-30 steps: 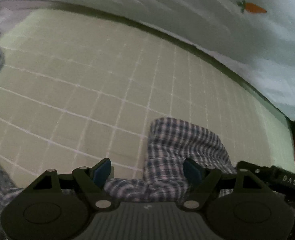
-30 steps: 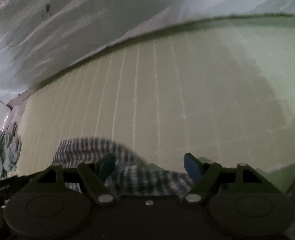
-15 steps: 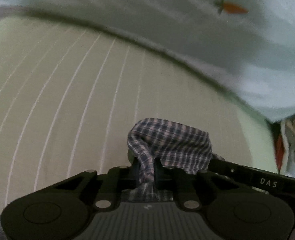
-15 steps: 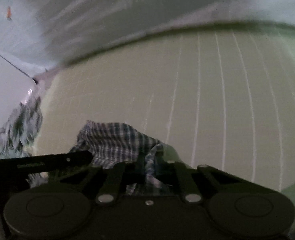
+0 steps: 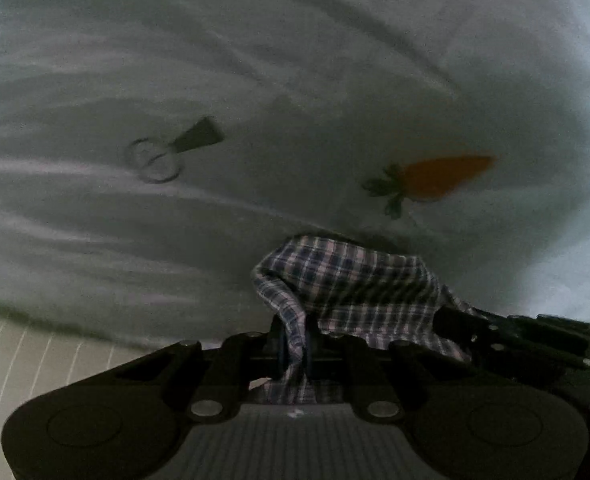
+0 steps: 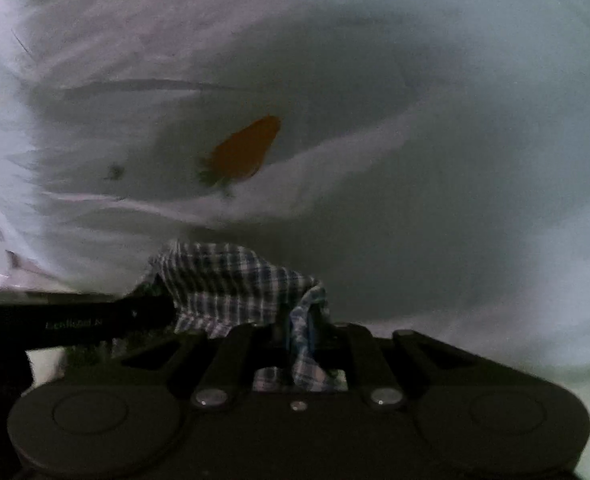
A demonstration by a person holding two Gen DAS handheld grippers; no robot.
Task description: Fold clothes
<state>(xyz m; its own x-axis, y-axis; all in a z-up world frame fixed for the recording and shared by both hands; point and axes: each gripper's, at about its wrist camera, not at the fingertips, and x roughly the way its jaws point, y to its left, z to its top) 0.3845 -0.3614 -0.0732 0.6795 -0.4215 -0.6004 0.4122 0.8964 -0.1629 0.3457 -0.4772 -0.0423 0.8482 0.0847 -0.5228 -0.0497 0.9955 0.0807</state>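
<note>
plaid garment (image 5: 351,284): thin woven cloth | hand-held grippers: matt blk plastic

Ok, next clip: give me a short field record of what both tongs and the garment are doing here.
garment: plaid cloth, bunched, lifted between the two tongs
left tongs: shut on a fold of the plaid cloth
right tongs: shut on another fold of it
backdrop: pale sheet with a carrot print
surface: green gridded mat, seen only at the lower left
</note>
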